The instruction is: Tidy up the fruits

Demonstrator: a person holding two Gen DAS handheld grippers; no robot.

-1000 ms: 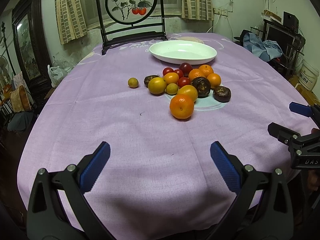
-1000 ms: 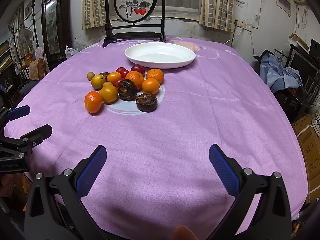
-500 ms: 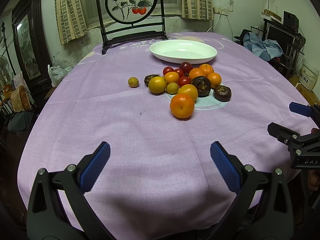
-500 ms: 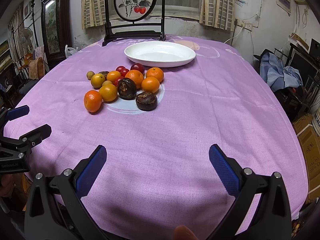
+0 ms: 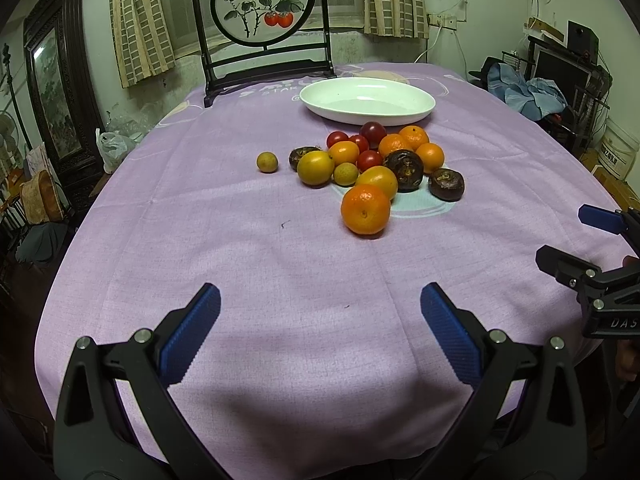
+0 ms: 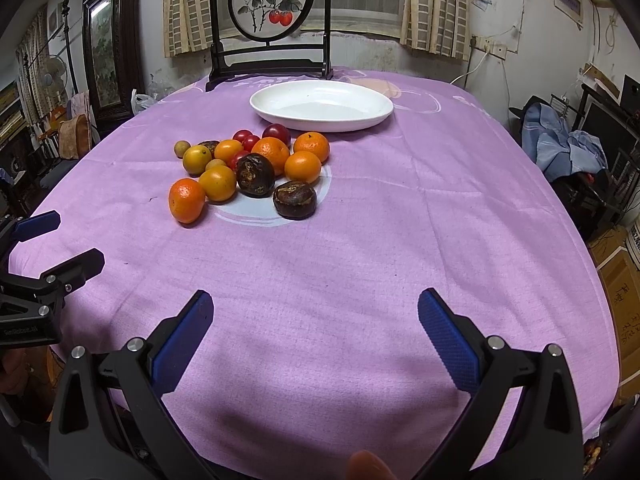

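A pile of fruit lies mid-table on the purple cloth [image 5: 240,260]: oranges, with the nearest orange [image 5: 365,209] [image 6: 186,200] in front, red tomatoes [image 5: 369,160], dark brown fruits [image 5: 446,184] [image 6: 295,199], yellow fruits [image 5: 315,168] and a small one [image 5: 267,162] apart at the left. An empty white oval plate [image 5: 367,101] [image 6: 321,106] sits behind the pile. My left gripper [image 5: 320,320] is open and empty, near the table's front edge. My right gripper [image 6: 316,326] is open and empty, also near the front edge; it shows in the left wrist view [image 5: 576,236].
A black-framed round painted screen [image 5: 262,8] stands at the table's far edge. A blue cloth heap [image 6: 568,144] and boxes are off the right side. Dark furniture and bags stand off the left side [image 5: 52,100].
Both grippers have edged slightly forward toward the fruit; jaws stay open and nothing on the table has moved.
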